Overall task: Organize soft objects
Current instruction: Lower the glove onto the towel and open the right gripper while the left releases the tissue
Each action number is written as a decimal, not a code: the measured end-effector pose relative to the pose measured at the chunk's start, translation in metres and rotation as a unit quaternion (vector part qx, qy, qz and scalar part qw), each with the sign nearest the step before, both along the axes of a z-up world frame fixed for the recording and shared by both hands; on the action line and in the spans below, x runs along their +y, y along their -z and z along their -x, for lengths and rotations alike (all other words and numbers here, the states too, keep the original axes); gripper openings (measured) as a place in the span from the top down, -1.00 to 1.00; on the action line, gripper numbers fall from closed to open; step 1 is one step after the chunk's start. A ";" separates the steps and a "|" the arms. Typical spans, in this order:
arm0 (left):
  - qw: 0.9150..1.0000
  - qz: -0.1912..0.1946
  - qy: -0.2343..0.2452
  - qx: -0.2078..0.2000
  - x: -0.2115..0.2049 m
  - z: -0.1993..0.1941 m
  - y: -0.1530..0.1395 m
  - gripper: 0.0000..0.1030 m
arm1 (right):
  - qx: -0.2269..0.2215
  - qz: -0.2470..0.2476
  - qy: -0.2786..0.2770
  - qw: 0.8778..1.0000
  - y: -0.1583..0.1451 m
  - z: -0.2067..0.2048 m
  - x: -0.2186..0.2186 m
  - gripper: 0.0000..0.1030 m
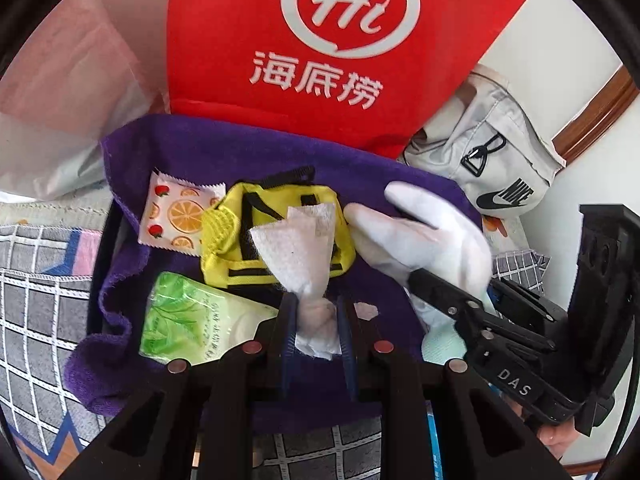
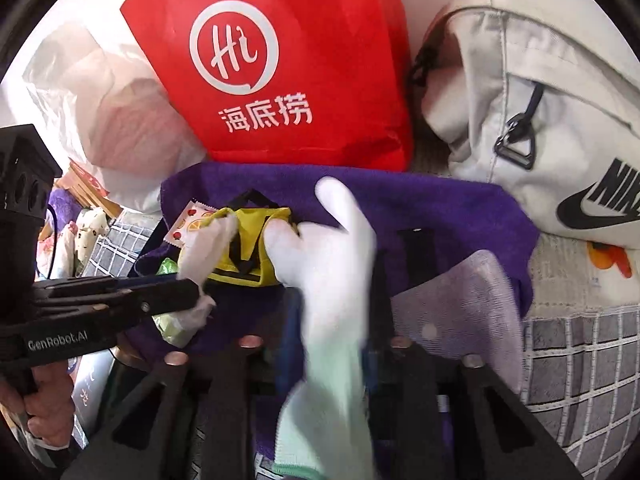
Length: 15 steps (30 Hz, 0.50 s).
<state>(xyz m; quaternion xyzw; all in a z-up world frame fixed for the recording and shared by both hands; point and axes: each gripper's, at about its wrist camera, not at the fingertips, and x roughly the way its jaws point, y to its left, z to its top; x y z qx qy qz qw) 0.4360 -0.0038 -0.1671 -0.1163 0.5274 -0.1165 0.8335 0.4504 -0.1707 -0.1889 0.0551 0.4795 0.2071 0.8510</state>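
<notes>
A purple towel lies spread on the checked bedding, also in the right wrist view. On it lie a small yellow pouch, a fruit-print sachet and a green wipes pack. My left gripper is shut on a white tissue held over the pouch; the tissue also shows in the right wrist view. My right gripper is shut on a white glove, which hangs over the towel's right part.
A red paper bag stands behind the towel. A grey Nike bag lies at the right. A clear plastic bag sits at the left. Grey checked bedding surrounds the towel.
</notes>
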 end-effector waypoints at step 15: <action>1.000 0.011 -0.003 0.011 0.003 -0.002 0.003 0.40 | -0.057 0.035 0.055 0.996 -0.024 0.003 -0.023 -0.13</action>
